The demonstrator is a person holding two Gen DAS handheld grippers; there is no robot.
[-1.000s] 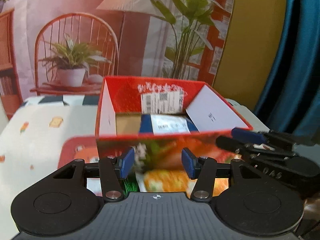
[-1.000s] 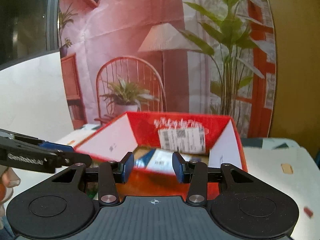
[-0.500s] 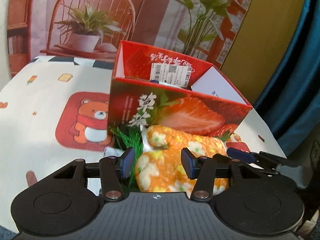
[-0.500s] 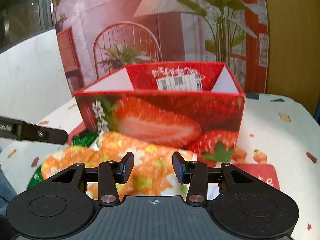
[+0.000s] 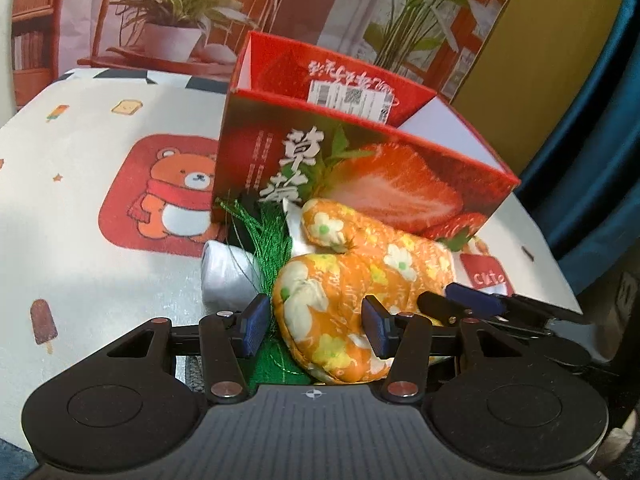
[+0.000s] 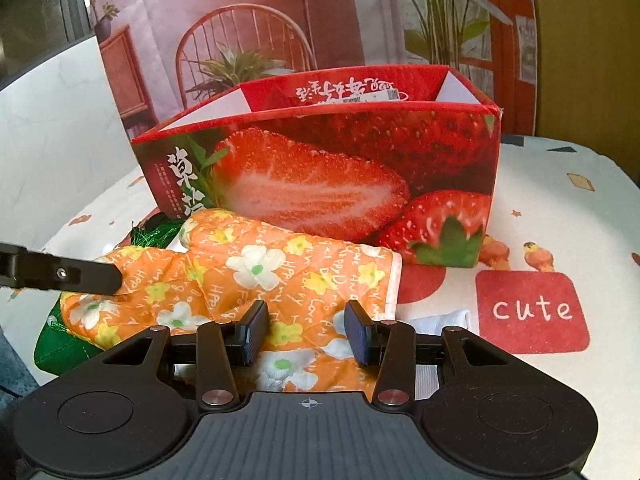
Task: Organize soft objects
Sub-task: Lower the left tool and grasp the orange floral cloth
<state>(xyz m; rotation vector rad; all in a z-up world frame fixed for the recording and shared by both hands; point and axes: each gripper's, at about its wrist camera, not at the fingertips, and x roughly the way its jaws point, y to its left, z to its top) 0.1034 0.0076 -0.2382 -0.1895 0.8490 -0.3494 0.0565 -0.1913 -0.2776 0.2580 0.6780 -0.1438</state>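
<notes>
An orange oven mitt (image 5: 360,280) with white and yellow flowers lies on the tablecloth in front of a red strawberry box (image 5: 360,176). My left gripper (image 5: 316,322) is open, its blue pads on either side of the mitt's rounded end without pressing it. My right gripper (image 6: 307,330) is open too, just over the mitt (image 6: 256,272) near its white-edged cuff. In the left wrist view, the right gripper (image 5: 440,296) reaches in from the right. One finger of the left gripper (image 6: 80,276) crosses the mitt's tip in the right wrist view.
A green tasselled cloth (image 5: 268,240) and a white roll (image 5: 228,276) lie under and left of the mitt. A white cloth (image 6: 440,320) peeks out by the cuff. The open box (image 6: 320,168) stands right behind. The printed tablecloth (image 5: 100,140) stretches left; its edge (image 6: 600,380) is close.
Both grippers have come down from looking into the box to hovering low over the orange mitt in front of it. Their jaw widths look unchanged.
</notes>
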